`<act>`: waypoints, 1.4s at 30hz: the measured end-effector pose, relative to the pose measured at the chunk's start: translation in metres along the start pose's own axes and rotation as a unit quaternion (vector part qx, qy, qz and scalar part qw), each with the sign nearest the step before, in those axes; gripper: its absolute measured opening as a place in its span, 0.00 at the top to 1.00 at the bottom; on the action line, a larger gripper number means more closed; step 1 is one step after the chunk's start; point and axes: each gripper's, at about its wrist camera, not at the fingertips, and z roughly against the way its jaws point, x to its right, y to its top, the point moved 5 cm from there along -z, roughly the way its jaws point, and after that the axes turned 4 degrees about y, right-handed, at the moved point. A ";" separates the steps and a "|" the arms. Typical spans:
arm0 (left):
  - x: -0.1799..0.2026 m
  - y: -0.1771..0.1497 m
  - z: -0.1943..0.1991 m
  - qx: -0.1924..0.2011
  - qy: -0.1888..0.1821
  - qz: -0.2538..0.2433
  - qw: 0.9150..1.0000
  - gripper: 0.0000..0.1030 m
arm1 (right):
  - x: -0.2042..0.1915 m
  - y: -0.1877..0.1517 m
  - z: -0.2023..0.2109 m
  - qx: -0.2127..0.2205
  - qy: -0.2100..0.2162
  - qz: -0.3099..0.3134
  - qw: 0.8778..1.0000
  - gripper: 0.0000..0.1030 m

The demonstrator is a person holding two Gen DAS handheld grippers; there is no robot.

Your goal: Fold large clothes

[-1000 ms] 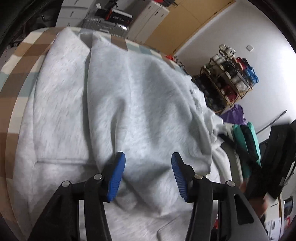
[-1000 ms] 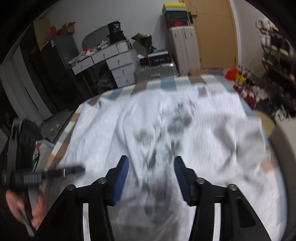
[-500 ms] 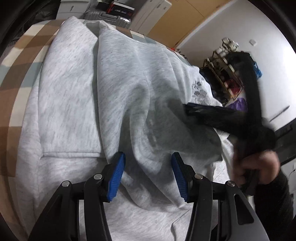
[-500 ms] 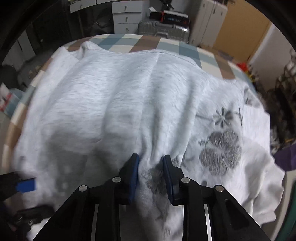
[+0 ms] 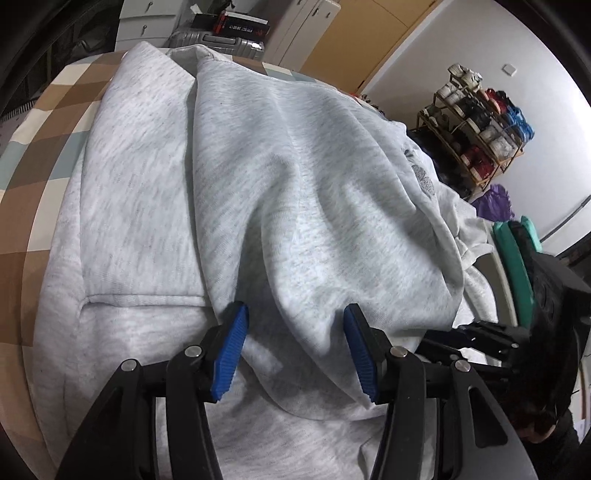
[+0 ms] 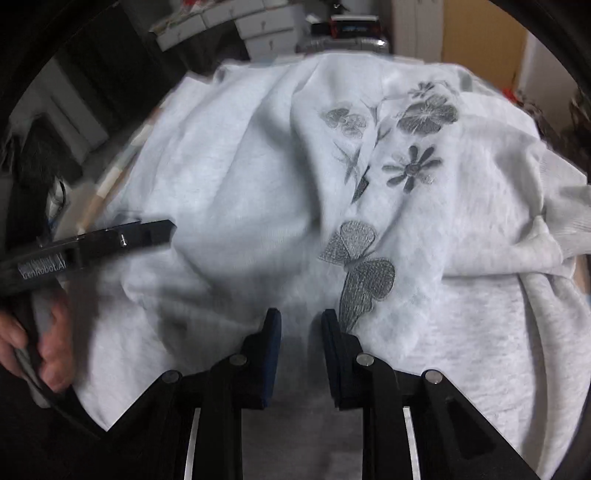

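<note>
A large light-grey sweatshirt (image 5: 295, 184) with a dark flower and butterfly print (image 6: 369, 266) lies spread and rumpled over a checked table (image 5: 55, 147). My left gripper (image 5: 293, 332) hangs low over a folded-over layer, blue pads apart, a soft hump of fabric between them without being pinched. My right gripper (image 6: 301, 325) is down on the sweatshirt (image 6: 240, 184) beside the butterfly; its jaws are closing, and a ridge of cloth rises between the pads. In the left wrist view the right gripper (image 5: 461, 332) meets the raised flap's edge. A hand (image 6: 51, 354) holds the left tool.
The table's checked edge curves along the left. A shoe rack (image 5: 480, 122) stands against the white wall at right, and green padded items (image 5: 513, 266) sit beside the table. A silver suitcase (image 5: 218, 40) and white drawers (image 6: 266, 26) stand behind the far edge.
My right gripper came down onto the sweatshirt and narrowed its jaws around a ridge of fabric near the print. The left gripper stayed put with the same gap.
</note>
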 end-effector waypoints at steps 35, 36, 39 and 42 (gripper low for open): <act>-0.031 0.093 -0.044 -0.069 -0.076 0.172 0.980 0.62 | 0.034 -0.024 0.034 0.175 0.109 -0.126 0.970 0.55; -0.038 0.093 -0.043 -0.067 -0.093 0.189 0.975 0.62 | 0.026 -0.025 0.042 0.180 0.116 -0.124 0.969 0.54; -0.053 0.089 -0.039 -0.084 -0.104 0.240 0.961 0.74 | 0.020 -0.029 0.057 0.187 0.110 -0.108 0.970 0.52; -0.046 0.099 -0.024 -0.086 -0.068 0.213 0.971 0.73 | 0.023 -0.035 0.062 0.184 0.125 -0.109 0.969 0.52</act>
